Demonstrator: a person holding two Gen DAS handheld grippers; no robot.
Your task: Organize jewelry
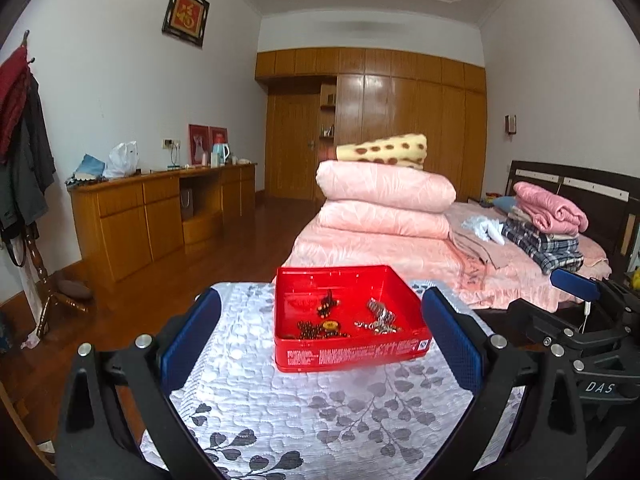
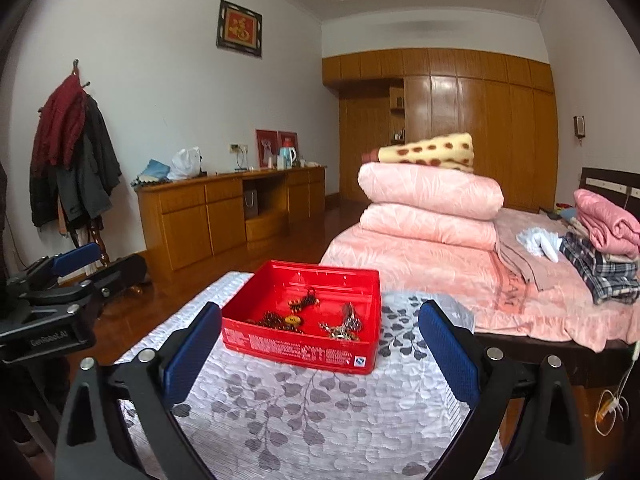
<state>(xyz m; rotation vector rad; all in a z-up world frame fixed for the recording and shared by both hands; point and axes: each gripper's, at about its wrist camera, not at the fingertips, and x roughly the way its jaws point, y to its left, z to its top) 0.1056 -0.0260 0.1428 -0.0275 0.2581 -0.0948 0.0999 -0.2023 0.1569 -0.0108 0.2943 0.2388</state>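
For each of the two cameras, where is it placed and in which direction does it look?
Left wrist: sits on the left gripper, facing the red box head-on; its open jaws frame it, and the right gripper shows at right.
Right wrist: sits on the right gripper, seeing the red box from its right; jaws open, left gripper at left.
Shared: box, jewelry, patterned cloth, bed.

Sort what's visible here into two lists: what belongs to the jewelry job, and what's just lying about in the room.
Belongs to the job:
red box
dark bead jewelry inside it
silver chain pieces inside it
left claw, open
right claw, open

Just lying about:
folded pink quilts
spotted blanket
plaid clothes
hanging coats
white bag
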